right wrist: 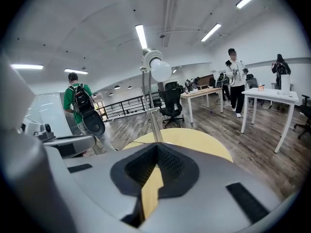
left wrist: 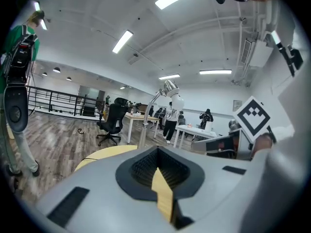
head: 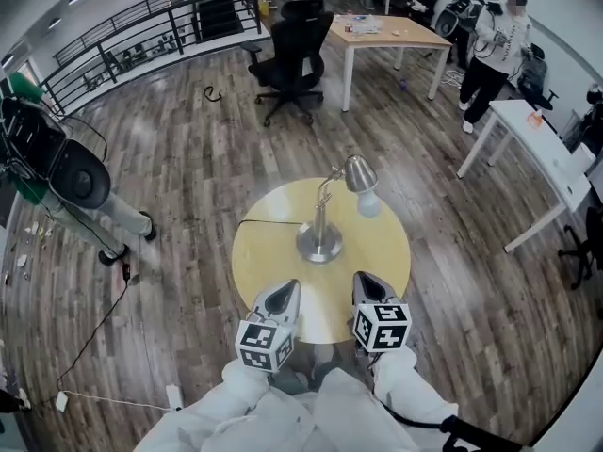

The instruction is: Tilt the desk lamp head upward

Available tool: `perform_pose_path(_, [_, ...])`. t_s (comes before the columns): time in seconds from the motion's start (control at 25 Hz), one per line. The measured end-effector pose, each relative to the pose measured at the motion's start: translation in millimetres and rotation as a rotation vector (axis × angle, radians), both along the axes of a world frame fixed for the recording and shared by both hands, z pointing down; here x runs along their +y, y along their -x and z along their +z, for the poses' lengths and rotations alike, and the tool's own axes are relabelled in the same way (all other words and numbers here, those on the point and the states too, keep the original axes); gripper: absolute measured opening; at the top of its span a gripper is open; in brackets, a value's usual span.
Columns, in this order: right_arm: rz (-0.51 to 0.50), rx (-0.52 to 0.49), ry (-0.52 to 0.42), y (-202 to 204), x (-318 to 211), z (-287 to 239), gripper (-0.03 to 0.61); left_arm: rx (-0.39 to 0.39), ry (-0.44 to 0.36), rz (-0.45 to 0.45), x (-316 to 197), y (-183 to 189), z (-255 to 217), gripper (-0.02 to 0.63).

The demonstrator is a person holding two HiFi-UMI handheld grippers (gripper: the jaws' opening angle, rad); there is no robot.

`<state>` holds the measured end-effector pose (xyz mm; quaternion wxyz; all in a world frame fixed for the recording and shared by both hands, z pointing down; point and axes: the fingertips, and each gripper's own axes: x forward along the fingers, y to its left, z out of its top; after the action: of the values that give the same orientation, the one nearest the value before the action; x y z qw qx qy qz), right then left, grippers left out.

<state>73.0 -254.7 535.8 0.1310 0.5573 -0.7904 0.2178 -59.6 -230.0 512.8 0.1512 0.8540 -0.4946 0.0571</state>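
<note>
A silver desk lamp (head: pixel 321 224) stands on a round yellow table (head: pixel 273 252). Its head (head: pixel 359 173), with a white bulb (head: pixel 368 202), points down and to the right. The lamp (left wrist: pixel 158 101) rises ahead in the left gripper view, and the lamp (right wrist: pixel 149 96) with its bulb (right wrist: pixel 160 71) stands ahead in the right gripper view. My left gripper (head: pixel 281 299) and right gripper (head: pixel 369 288) hover over the table's near edge, side by side, both shut with nothing between the jaws. Neither touches the lamp.
A black cable (head: pixel 268 222) runs left from the lamp base across the table. A black office chair (head: pixel 292 50) and a wooden desk (head: pixel 386 36) stand farther off. A person in green (head: pixel 47 158) walks at the left; another person (head: pixel 495 50) stands by a white table (head: pixel 546 158).
</note>
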Motion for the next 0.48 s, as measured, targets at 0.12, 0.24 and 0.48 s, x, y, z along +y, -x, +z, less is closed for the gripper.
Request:
perform_pose_path(0.12, [0.024, -0.001, 0.002, 12, 33, 2, 0.012, 0.007, 0.01, 0.029, 34, 7, 2, 0.0])
perform_pose_path(0.24, [0.032, 0.017, 0.008, 22, 69, 3, 0.012, 0.025, 0.032, 0.038, 66, 15, 6, 0.0])
perform_pose_path(0.48, [0.052, 0.041, 0.001, 29, 113, -6, 0.012, 0.015, 0.019, 0.041, 105, 25, -4, 0.0])
